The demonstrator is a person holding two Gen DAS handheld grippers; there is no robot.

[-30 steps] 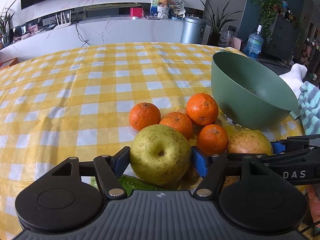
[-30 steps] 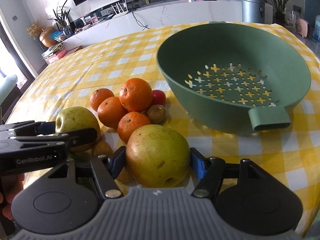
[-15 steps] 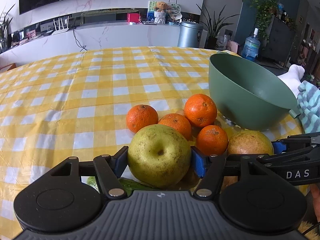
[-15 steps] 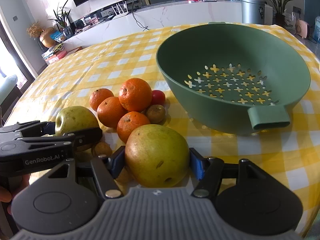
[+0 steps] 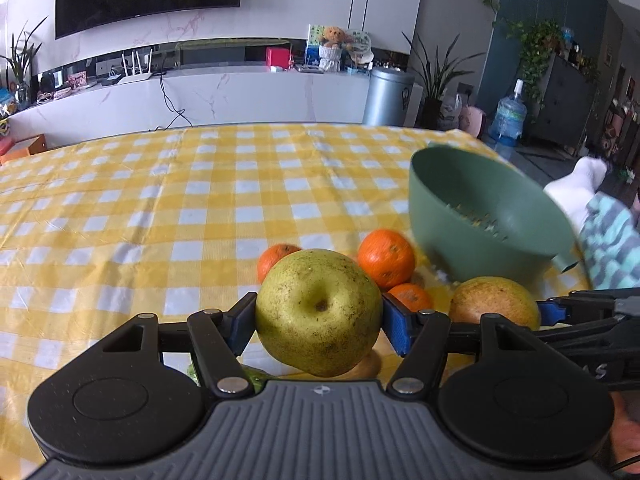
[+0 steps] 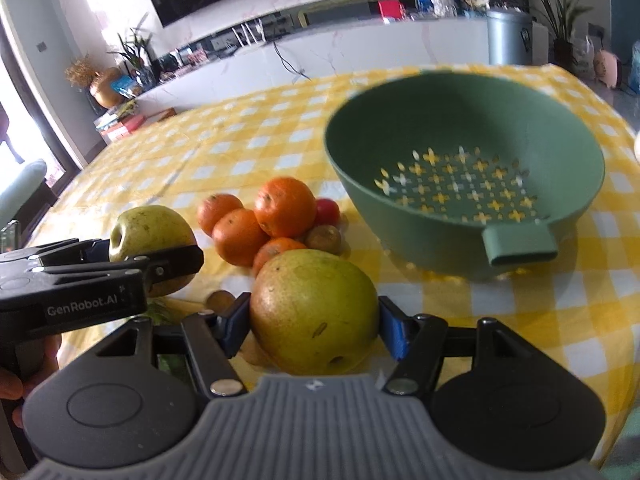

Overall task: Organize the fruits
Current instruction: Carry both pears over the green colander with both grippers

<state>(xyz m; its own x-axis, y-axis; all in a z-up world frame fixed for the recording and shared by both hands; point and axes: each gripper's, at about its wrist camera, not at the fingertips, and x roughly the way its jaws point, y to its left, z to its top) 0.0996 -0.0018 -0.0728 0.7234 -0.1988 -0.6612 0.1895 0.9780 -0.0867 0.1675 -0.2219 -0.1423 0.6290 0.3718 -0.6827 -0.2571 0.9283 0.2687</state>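
My left gripper (image 5: 318, 320) is shut on a yellow-green pear (image 5: 318, 312) and holds it above the yellow checked tablecloth; it also shows in the right wrist view (image 6: 150, 232). My right gripper (image 6: 314, 328) is shut on a second, browner pear (image 6: 314, 316), seen in the left wrist view (image 5: 494, 302) too. Several oranges (image 6: 284, 206) lie in a pile between the grippers and the green colander (image 6: 464, 168), which is empty and stands to the right.
A small red fruit (image 6: 328, 212) and small brown fruits (image 6: 324, 238) lie by the oranges. Something green (image 5: 248, 376) lies under the left gripper. The table's right edge (image 6: 624, 128) is just beyond the colander.
Both grippers have lifted with their pears; the table and fruit pile now sit lower and farther in both views. The colander has not moved.
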